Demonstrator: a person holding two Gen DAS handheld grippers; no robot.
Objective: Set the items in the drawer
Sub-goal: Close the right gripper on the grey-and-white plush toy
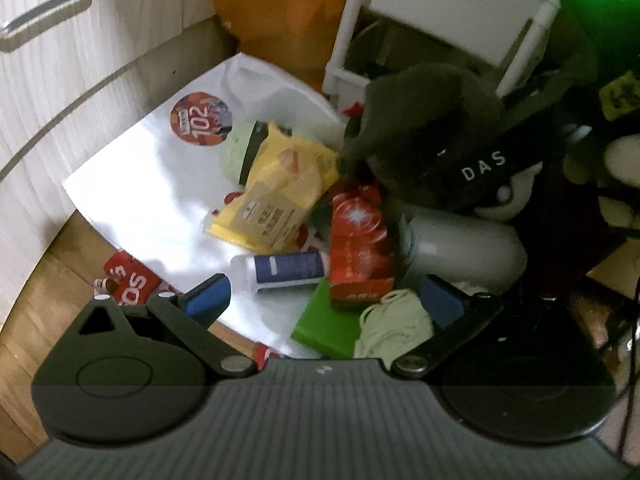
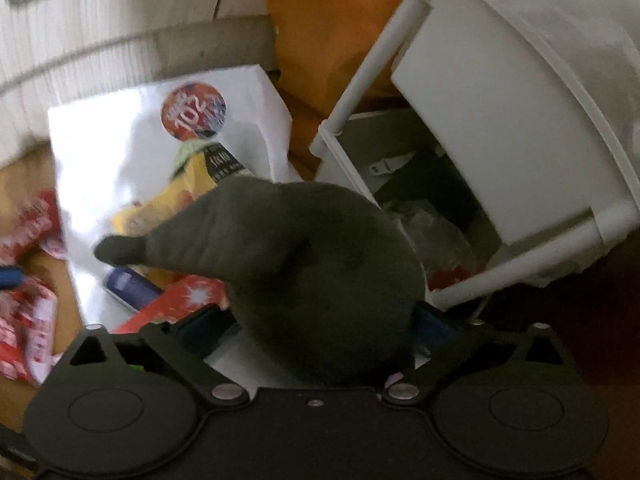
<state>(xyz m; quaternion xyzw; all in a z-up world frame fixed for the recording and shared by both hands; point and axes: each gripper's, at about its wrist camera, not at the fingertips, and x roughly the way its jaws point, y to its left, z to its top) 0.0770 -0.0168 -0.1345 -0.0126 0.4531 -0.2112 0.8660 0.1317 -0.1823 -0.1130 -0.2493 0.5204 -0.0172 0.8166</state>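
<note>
Gripping a dark grey soft cloth (image 2: 304, 256) in the right gripper (image 2: 320, 320), fingers closed narrow on its bunched end, with a loose tail drooping leftward over the pile. Carrying step, judged from the hold: cloth lifted clear of the heap, not yet inside the white drawer (image 2: 336, 160), which stands open just ahead and to the right with some things already in it.

To do it well:
- Hold the squeeze firm; soft fabric compresses and can slide out of the blue pads (image 2: 430, 322)
- Swing right and forward, lifting enough for the hanging tail to clear the drawer's near rim rather than dragging over it
- Watch the tail above the yellow packet (image 2: 168, 208) and the red box (image 2: 180, 300); likely to brush them if moved low
- Lower well inside before opening, so that the cloth drops in whole instead of draping over the edge
- Aim for the free part of the drawer, away from the crumpled clear wrapping (image 2: 432, 224) near its front

Meanwhile, resting the left gripper (image 1: 328, 298) low over the pile, fingers spread wide and holding nothing, with the blue-labelled tube (image 1: 284, 270), green block (image 1: 324, 328) and pale cord bundle (image 1: 394, 326) lying between or just beside them. Best left there, out of the right side's path, ready to pick one of those once the cloth is down
</note>
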